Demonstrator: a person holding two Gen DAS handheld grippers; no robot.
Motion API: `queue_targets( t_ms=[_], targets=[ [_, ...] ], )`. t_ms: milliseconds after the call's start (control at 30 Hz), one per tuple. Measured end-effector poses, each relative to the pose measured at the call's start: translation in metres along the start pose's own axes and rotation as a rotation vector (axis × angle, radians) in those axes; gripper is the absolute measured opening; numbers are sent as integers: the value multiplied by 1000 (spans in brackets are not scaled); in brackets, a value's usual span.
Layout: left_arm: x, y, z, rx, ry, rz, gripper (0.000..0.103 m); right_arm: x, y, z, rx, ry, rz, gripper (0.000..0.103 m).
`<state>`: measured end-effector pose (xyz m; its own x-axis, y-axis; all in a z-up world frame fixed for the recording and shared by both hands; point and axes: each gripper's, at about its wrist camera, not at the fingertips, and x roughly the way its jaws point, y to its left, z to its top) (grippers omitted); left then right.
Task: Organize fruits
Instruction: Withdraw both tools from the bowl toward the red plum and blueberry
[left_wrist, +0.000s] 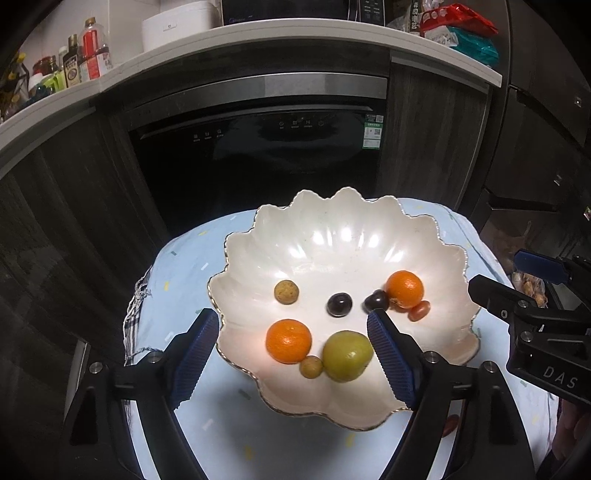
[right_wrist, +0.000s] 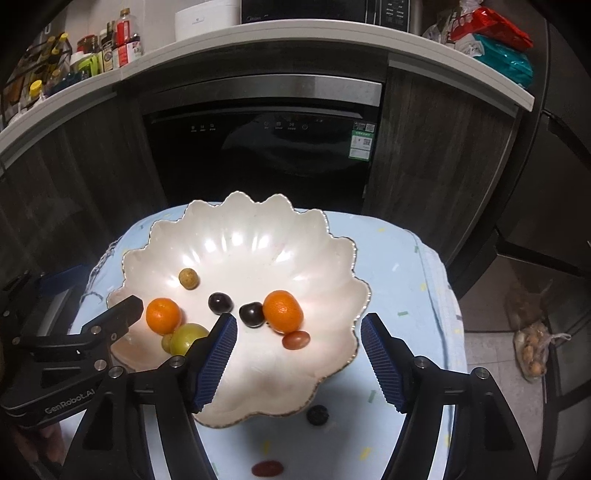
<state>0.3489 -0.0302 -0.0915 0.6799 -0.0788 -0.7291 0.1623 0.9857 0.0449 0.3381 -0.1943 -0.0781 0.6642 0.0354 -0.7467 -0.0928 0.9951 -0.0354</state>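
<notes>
Most fruit already sits in the scalloped bowl (right_wrist: 236, 236), while a dark grape (right_wrist: 317, 414) and what looks like a red tomato (right_wrist: 267, 469) wait on the cloth's near edge, both the left gripper (left_wrist: 293, 354) and right gripper (right_wrist: 299, 360) spread and empty.

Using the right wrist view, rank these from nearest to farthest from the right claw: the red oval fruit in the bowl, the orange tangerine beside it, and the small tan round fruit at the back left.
1. Red oval fruit, in the white scalloped bowl, just ahead of the right claw.
2. Orange tangerine, right behind it.
3. Small tan round fruit, far back on the left.
</notes>
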Motion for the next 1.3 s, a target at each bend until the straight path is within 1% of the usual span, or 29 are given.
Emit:
queue_targets(
  t_ms=[200,300,567,733,867,1000,1100,1300],
  targets=[
    [-14,-13,-1,6,-12,-5,83,-15,-11,-5,2,-15,-11,71],
    [-20,-21,-3,8,-14,-7,85,-21,-18,-7,7,-18,-13,71],
    [-39,-44,-8,24,-22,-4,86,-38,-41,-17,22,-38,-36,71],
    [-44,-60,-15,7,-13,2,88,-47,-52,-25,-2,-54,-44,71],
    [-45,-75,-26,-4,16,11,88,-52,-63,-32,-16,-63,-46,71],
    [-46,-86,-34,-17,28,12,88,-54,-75,-38,-20,-61,-38,71],
    [-48,-92,-40,-40,28,23,89,-55,-81,-44,-20,-68,-35,80],
    [-52,-103,-51,-90,38,78,89,-53,-91,-52,-39,-82,-3,80]
  ],
)
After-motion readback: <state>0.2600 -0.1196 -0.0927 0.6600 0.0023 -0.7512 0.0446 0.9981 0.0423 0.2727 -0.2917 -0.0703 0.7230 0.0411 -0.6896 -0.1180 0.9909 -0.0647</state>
